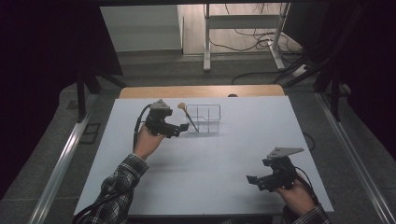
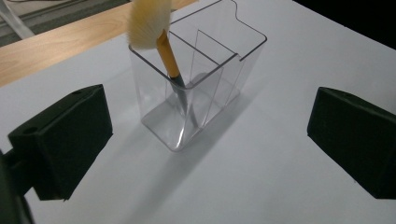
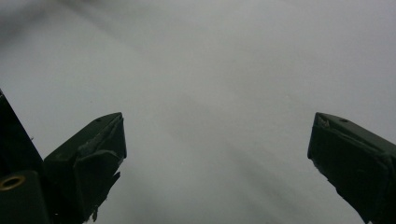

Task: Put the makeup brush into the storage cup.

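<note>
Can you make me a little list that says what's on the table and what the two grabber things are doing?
Table: white tabletop
Holder: clear plastic organiser box with compartments, standing upright
Brush: fluffy cream-bristled brush with an orange and grey handle, leaning in an end compartment, bristles up
Left gripper: fingers open, beside the box, not touching
Right gripper: fingers open, over bare table, holding nothing

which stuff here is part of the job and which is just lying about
In the job:
- brush, standing tilted in the holder
- clear holder with compartments
- left gripper, open, facing the holder

Just about:
- right gripper, open over bare table
- desk frame and cables on the floor behind
</note>
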A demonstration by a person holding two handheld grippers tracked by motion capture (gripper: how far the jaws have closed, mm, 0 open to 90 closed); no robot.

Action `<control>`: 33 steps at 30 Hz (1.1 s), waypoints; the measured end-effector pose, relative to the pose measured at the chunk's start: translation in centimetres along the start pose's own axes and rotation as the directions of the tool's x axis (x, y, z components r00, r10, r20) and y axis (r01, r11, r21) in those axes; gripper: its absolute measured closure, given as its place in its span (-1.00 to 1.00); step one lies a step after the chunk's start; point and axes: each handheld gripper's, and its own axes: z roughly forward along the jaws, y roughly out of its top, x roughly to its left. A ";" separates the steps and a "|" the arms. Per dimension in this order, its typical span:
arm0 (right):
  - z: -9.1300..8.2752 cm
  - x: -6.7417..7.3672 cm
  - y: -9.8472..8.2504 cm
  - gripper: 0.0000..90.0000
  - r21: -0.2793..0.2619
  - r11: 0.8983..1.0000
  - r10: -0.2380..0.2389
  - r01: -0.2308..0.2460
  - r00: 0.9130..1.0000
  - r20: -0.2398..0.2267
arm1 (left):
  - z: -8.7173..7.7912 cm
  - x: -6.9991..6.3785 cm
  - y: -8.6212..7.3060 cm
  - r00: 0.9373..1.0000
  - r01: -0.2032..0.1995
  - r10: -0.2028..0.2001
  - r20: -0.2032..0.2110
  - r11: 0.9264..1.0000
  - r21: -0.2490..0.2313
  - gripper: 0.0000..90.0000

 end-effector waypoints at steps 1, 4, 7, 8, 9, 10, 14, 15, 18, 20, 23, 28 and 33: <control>0.0 0.0 0.0 -0.92 0.000 1.000 0.003 -0.003 1.000 -0.001 | -0.1 -0.1 0.0 1.000 -0.001 0.001 0.002 1.000 -0.002 -0.98; 0.0 0.0 0.0 -0.92 0.002 1.000 0.006 -0.006 1.000 -0.001 | -0.3 -0.3 -0.2 1.000 -0.003 0.003 0.006 1.000 -0.006 -0.98; 0.0 0.0 0.0 -0.93 0.002 1.000 0.008 -0.008 1.000 0.002 | -0.6 -0.6 -0.5 1.000 0.001 -0.001 0.012 1.000 -0.011 -0.98; 0.0 0.0 0.0 -0.93 0.001 1.000 0.010 -0.010 1.000 0.002 | -0.6 -0.8 -0.6 1.000 -0.001 0.001 0.013 1.000 -0.011 -0.99; 0.0 0.0 0.0 -0.94 0.001 1.000 0.010 -0.010 1.000 0.003 | -0.7 -0.9 -0.7 1.000 -0.003 0.003 0.012 1.000 -0.010 -0.98; 0.0 0.0 0.0 -0.94 0.001 1.000 0.011 -0.011 1.000 0.003 | -0.7 -0.9 -0.8 1.000 -0.003 0.003 0.014 1.000 -0.010 -0.99; 0.0 0.0 0.0 -0.94 0.000 1.000 0.007 -0.007 1.000 0.003 | -0.9 -1.1 -1.2 1.000 -0.003 0.003 0.014 1.000 -0.007 -0.99; 0.0 0.0 0.0 -0.94 0.001 1.000 0.006 -0.006 1.000 0.004 | -0.9 -1.2 -1.4 1.000 0.001 -0.001 0.014 1.000 -0.007 -0.99; 0.0 0.0 0.0 -0.95 0.003 1.000 0.003 -0.003 1.000 0.006 | -1.0 -1.2 -1.6 1.000 -0.004 0.004 0.014 1.000 -0.002 -0.99; 0.0 0.0 0.0 -0.95 0.002 1.000 0.002 -0.002 1.000 0.007 | -1.0 -1.3 -1.8 1.000 -0.001 0.001 0.023 1.000 0.005 -0.99; 0.0 0.1 0.0 -0.95 -0.001 1.000 0.000 0.000 1.000 0.011 | -1.1 -1.5 -2.0 1.000 -0.008 0.007 0.023 1.000 0.012 -0.99; -0.1 0.1 0.0 -0.95 -0.004 1.000 0.003 -0.003 1.000 0.015 | -1.4 -1.7 -2.3 1.000 -0.007 0.007 0.028 1.000 0.009 -0.99; -0.1 0.1 0.0 -0.95 -0.004 1.000 0.003 -0.003 1.000 0.018 | -1.6 -1.9 -2.6 0.999 -0.024 0.024 0.033 1.000 0.010 -0.99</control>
